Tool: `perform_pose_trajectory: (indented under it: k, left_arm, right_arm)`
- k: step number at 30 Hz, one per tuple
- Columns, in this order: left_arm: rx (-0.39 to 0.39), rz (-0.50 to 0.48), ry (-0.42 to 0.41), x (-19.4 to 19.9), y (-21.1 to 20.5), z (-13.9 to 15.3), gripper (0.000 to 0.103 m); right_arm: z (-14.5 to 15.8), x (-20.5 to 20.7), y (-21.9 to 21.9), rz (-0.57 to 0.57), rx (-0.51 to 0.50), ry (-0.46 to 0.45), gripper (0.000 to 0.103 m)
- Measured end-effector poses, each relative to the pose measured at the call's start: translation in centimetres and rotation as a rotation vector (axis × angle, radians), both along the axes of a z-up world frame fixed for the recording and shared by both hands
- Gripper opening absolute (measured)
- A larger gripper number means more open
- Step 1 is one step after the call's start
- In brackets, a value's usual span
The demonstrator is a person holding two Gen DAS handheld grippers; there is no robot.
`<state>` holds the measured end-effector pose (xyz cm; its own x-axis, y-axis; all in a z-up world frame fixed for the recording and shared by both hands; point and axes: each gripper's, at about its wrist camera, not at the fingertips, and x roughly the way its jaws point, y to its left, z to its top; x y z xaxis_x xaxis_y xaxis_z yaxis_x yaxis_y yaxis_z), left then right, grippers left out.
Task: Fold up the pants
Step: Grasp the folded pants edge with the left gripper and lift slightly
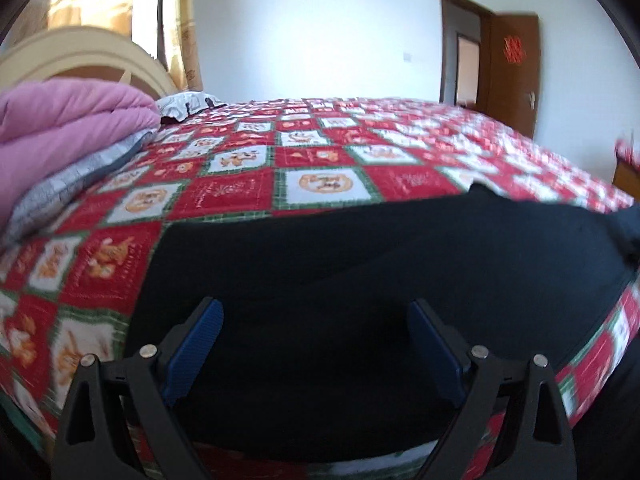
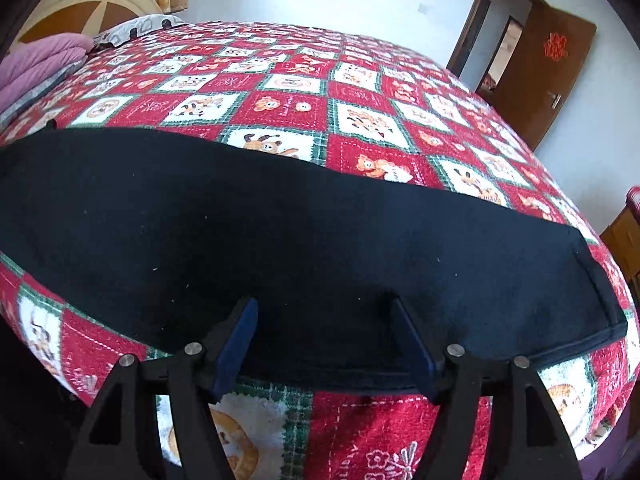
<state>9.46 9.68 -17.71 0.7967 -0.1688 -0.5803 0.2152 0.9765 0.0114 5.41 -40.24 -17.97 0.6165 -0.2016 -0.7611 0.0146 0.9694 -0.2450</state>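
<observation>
The dark navy pants lie flat on a red patchwork bedspread, stretched sideways along the near edge of the bed. My left gripper hovers over the cloth, open wide, blue pads apart with nothing pinched. In the right wrist view the pants run as a long band, with a hemmed end at the right. My right gripper stands open just above the pants' near edge, with flat fabric showing between its fingers and no pad pressing on it.
A pink quilt on a grey folded blanket is stacked at the left by the cream headboard, beside a patterned pillow. A brown door stands open at the far right. Wooden furniture flanks the bed.
</observation>
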Motion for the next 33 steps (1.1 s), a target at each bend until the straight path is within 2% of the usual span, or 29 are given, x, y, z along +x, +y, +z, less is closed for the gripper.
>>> perform_pose_trajectory:
  k: [5, 9, 11, 14, 17, 19, 21, 24, 27, 31, 33]
  left_arm:
    - [0.001, 0.045, -0.013, -1.0, 1.8, 0.7, 0.097]
    - [0.018, 0.125, 0.004, -1.4, 4.4, 0.0, 0.098]
    - [-0.014, 0.175, 0.021, -1.8, 6.3, -0.6, 0.098]
    - [-0.108, 0.195, 0.046, -1.7, 8.1, -1.2, 0.098]
    - [-0.165, 0.180, 0.058, -1.4, 8.3, -1.2, 0.085]
    - [-0.156, 0.150, 0.060, -1.2, 7.5, -1.1, 0.067]
    - [-0.160, 0.117, 0.061, -1.3, 6.9, -0.8, 0.054]
    - [-0.119, 0.140, 0.069, -1.1, 6.4, -0.9, 0.054]
    - [-0.120, 0.147, 0.056, -1.3, 6.6, -1.2, 0.058]
    - [-0.166, 0.156, 0.062, -1.4, 7.4, -0.9, 0.060]
    - [-0.129, 0.189, 0.051, -1.5, 6.9, -0.3, 0.063]
  right_arm:
    - [0.6, -0.6, -0.1, -0.010, 0.016, -0.037, 0.071]
    - [1.7, -1.1, 0.4, -0.009, 0.050, -0.092, 0.071]
    - [1.7, -1.1, 0.9, 0.002, 0.042, -0.099, 0.071]
    - [0.8, -0.9, 1.4, 0.008, 0.007, -0.073, 0.071]
    - [0.5, -0.8, 1.5, -0.002, 0.003, -0.080, 0.071]
    - [0.6, -0.9, 1.6, -0.005, 0.004, -0.083, 0.071]
    - [0.6, -0.9, 1.6, -0.011, 0.005, -0.087, 0.071]
    - [0.5, -1.0, 1.7, -0.014, 0.004, -0.089, 0.071]
    - [0.0, -0.8, 1.8, -0.016, -0.001, -0.080, 0.072]
    - [0.3, -1.0, 0.9, -0.027, 0.039, -0.082, 0.073]
    - [0.9, -1.3, 0.6, -0.035, 0.045, -0.096, 0.073]
